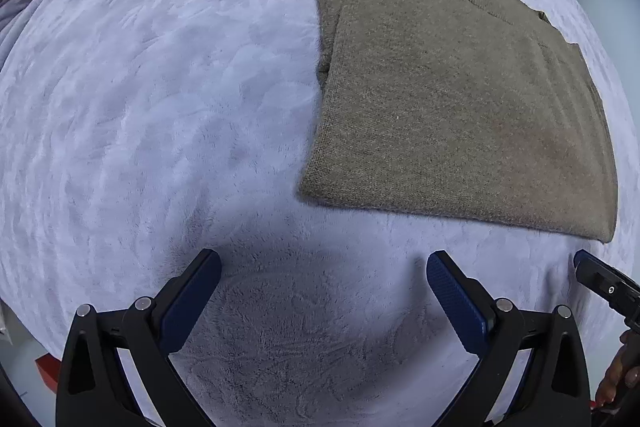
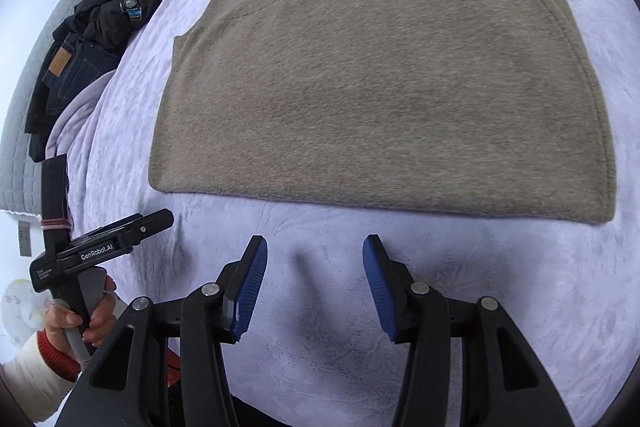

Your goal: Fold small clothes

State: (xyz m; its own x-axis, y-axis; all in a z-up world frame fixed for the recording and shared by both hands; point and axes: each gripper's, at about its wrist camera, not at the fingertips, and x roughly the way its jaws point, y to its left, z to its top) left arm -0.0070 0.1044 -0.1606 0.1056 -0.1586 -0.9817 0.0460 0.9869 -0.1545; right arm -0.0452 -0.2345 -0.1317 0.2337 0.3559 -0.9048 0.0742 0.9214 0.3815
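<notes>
Sweater of taupe-brown knitted wool (image 2: 380, 83) lies flat on the pale lilac plush blanket (image 1: 160, 107) covering a bed, its sides turned in to form a neat block, the collar at the far end and the hem nearest both cameras. Left hand-held gripper (image 1: 324, 267) hangs over bare blanket just short of the hem's left corner, blue-padded jaws spread wide and empty. Right hand-held gripper (image 2: 315, 251) hovers near the hem's middle, jaws partly apart, nothing between them. Placement suggests both are lined up to take the hem and fold it towards the collar. Dark clothes (image 2: 92, 39) sit heaped at the bed's edge.
</notes>
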